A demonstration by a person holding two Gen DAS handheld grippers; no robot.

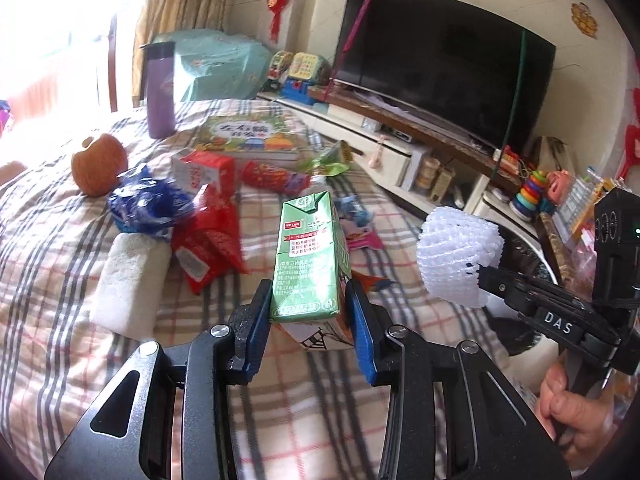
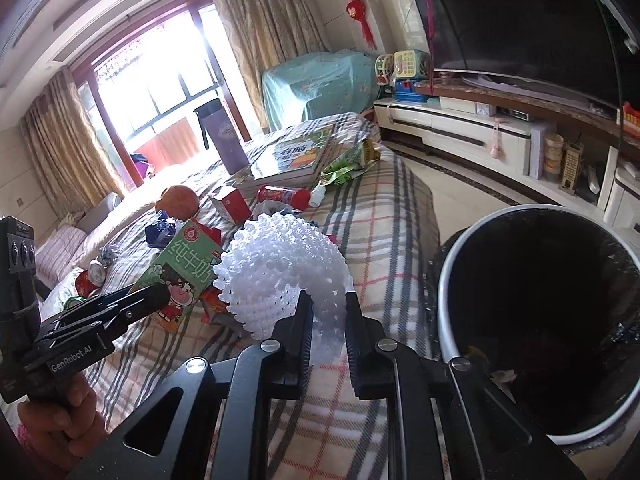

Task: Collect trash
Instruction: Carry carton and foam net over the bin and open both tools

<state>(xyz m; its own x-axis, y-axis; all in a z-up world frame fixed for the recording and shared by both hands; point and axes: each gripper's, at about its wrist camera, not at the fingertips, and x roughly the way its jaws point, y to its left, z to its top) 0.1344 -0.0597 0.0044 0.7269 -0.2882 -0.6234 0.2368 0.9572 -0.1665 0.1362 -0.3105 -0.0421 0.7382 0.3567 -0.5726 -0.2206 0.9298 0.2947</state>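
My left gripper (image 1: 308,292) is shut on a green milk carton (image 1: 308,248), its blue pads pressing both sides and holding it just above the plaid cloth (image 1: 60,280). To the right, my right gripper (image 1: 484,276) is shut on a white foam fruit net (image 1: 456,256). In the right wrist view the foam net (image 2: 280,272) bulges out ahead of the right gripper (image 2: 326,304), pinched at its lower edge. The carton (image 2: 184,272) hangs in the left gripper (image 2: 156,298) on the left. A round bin (image 2: 452,280) with a black liner stands open at the right, beside the cloth's edge.
Red wrappers (image 1: 208,240), a blue bag (image 1: 148,200), a white block (image 1: 132,284), an orange ball (image 1: 98,164), a red tube (image 1: 272,176), books (image 1: 248,136) and a purple flask (image 1: 160,88) lie on the cloth. A TV (image 1: 440,60) and low cabinet (image 1: 380,140) stand behind.
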